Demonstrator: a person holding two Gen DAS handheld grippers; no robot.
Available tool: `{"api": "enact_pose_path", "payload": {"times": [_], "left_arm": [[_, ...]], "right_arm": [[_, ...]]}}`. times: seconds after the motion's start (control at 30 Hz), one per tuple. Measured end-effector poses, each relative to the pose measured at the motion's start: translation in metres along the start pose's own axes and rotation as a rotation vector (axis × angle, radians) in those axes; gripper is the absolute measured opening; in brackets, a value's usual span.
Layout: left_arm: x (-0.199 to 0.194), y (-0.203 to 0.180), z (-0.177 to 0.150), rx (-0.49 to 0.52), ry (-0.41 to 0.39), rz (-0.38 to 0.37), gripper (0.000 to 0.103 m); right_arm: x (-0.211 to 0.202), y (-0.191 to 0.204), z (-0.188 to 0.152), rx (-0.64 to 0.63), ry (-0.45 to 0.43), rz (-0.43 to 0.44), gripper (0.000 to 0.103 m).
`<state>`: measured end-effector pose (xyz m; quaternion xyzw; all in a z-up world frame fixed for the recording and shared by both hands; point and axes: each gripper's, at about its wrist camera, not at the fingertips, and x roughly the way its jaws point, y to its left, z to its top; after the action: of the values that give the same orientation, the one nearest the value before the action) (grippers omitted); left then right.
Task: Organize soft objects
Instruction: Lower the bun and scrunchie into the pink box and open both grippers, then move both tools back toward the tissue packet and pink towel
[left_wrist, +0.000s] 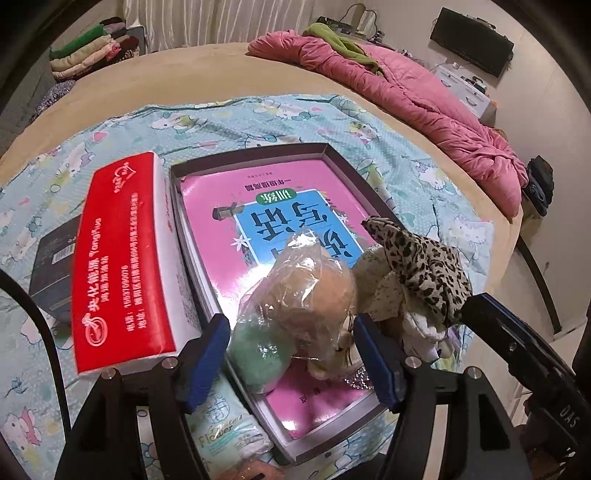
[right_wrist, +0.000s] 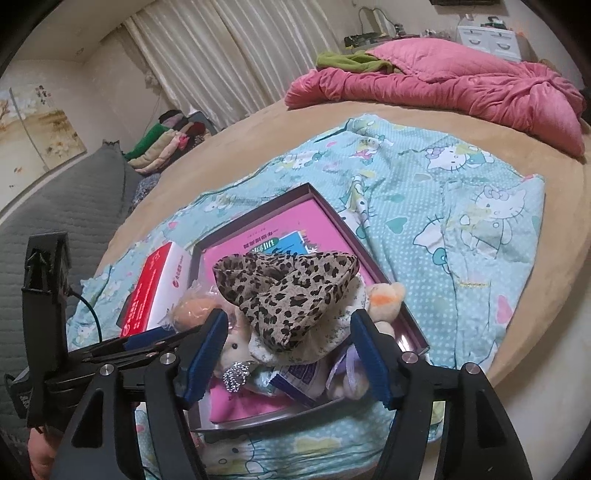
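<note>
- A heap of soft toys sits at the near end of a shallow box (left_wrist: 334, 147), lying on a pink book (left_wrist: 229, 199) that fills the box floor.
- On the left of the heap, a bagged plush toy (left_wrist: 295, 291), tan above and pale green below, is wrapped in clear plastic.
- Just beside it on the right lies a leopard-print cloth (right_wrist: 291, 291), draped over a cream floral plush (right_wrist: 325, 332); in the right wrist view a small plush with an orange patch (right_wrist: 386, 297) pokes out behind it by the box wall.
- The left gripper (left_wrist: 291, 354) stands about the bagged toy with its blue fingers (left_wrist: 201, 363) spread wide; the toy lies between them, with the right-hand pad close against its edge and the left-hand pad apart from it, so no grip shows.
- The right gripper (right_wrist: 290, 360) likewise straddles the leopard-print heap, its fingers (right_wrist: 371, 358) parted, with gaps showing on both sides of the cloth.
- A red and white tissue box (left_wrist: 125, 258) lies touching the shallow box's left wall.
- Everything rests on a pale blue cartoon-print blanket (right_wrist: 443, 206) spread over a tan bed (right_wrist: 546, 295).
- A crumpled pink quilt (right_wrist: 461, 88) lies at the far end of the bed, well apart from the toys.
- Folded clothes (left_wrist: 92, 48) are stacked beyond the bed, near the curtains (right_wrist: 236, 48).
</note>
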<state>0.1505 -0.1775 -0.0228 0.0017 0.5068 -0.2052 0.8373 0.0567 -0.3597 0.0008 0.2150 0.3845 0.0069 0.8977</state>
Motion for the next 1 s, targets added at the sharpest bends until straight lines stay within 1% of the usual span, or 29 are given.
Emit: {"api": "enact_pose_path", "payload": {"times": [0.13,0.27,0.5,0.77,1.0], "left_arm": [[-0.006,0.002,-0.001,-0.004,-0.007,0.006,0.070],[-0.017,0.004,-0.003,-0.016,-0.025,-0.009,0.073],[-0.033,0.008,-0.005,-0.020,-0.047,0.001,0.075],[-0.053,0.012,-0.010,-0.023,-0.075,0.027,0.079],[-0.075,0.031,-0.018,-0.046,-0.088,0.053,0.080]], "right_arm": [[-0.001,0.001,0.000,-0.002,-0.003,-0.006,0.073],[-0.005,0.001,-0.001,0.012,-0.019,0.026,0.076],[-0.014,0.010,0.001,-0.017,-0.046,0.015,0.079],[-0.021,0.018,0.002,-0.039,-0.050,0.001,0.081],[-0.031,0.027,0.001,-0.066,-0.052,0.009,0.082]]}}
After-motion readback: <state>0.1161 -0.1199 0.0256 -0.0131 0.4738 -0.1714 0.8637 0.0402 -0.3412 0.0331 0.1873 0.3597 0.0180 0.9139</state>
